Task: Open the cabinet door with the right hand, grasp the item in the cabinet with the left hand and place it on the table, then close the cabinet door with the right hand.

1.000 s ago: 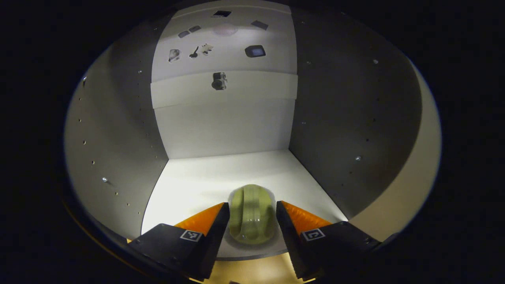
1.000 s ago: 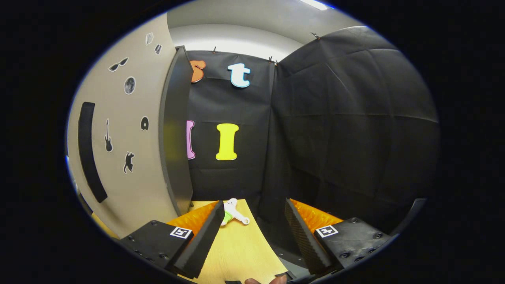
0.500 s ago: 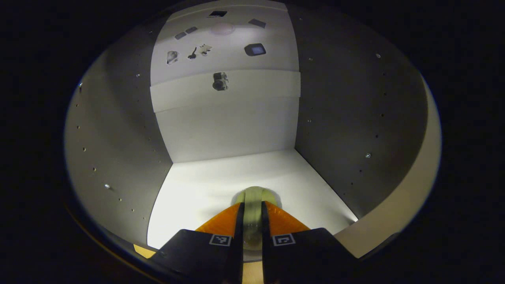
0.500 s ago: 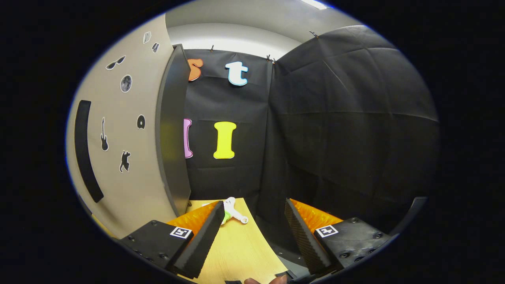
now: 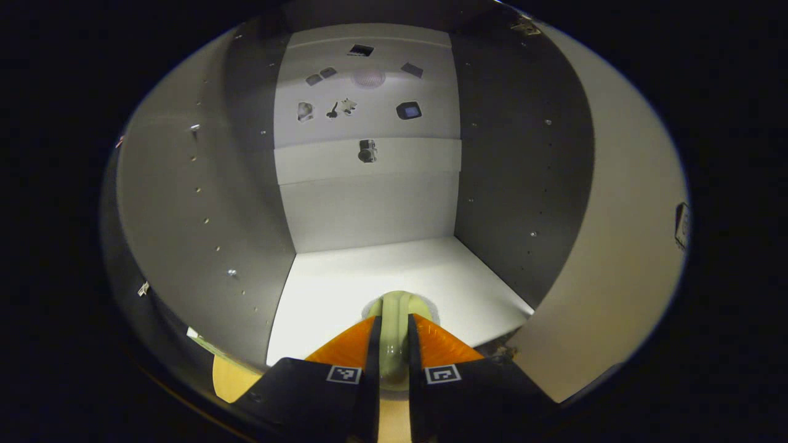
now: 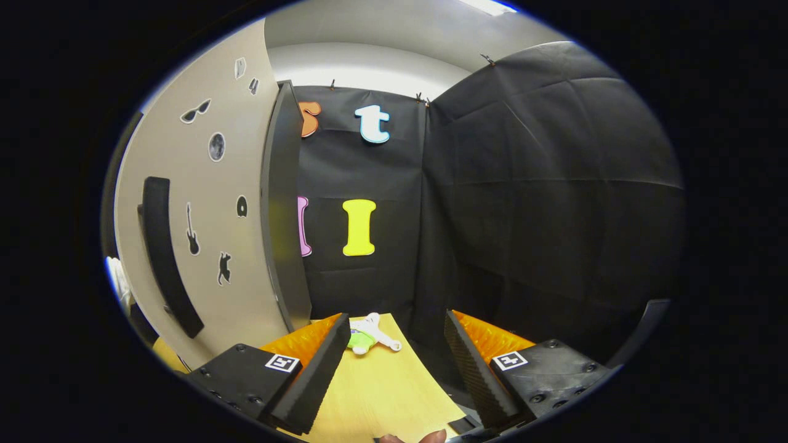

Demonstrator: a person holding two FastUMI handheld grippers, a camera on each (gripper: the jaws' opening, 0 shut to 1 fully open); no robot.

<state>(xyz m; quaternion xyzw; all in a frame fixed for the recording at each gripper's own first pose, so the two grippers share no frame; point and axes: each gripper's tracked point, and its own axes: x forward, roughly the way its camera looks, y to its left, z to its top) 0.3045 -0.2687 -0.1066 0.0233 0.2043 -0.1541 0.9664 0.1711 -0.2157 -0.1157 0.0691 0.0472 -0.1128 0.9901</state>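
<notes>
Tongs of the left hand (image 5: 394, 363) are clamped on a pale green, glossy, rounded item (image 5: 394, 332) with a raised rib along its middle, held at the front edge of the cabinet's white floor (image 5: 381, 277). The right tongs (image 6: 391, 363) stand apart with nothing between them, over the wooden counter (image 6: 381, 394), beside the open cabinet door (image 6: 203, 246) with its dark handle (image 6: 166, 252). A small white and green toy (image 6: 369, 332) lies near the counter's far edge.

No legible text, labels, numbers on cabinet or stickers.
</notes>
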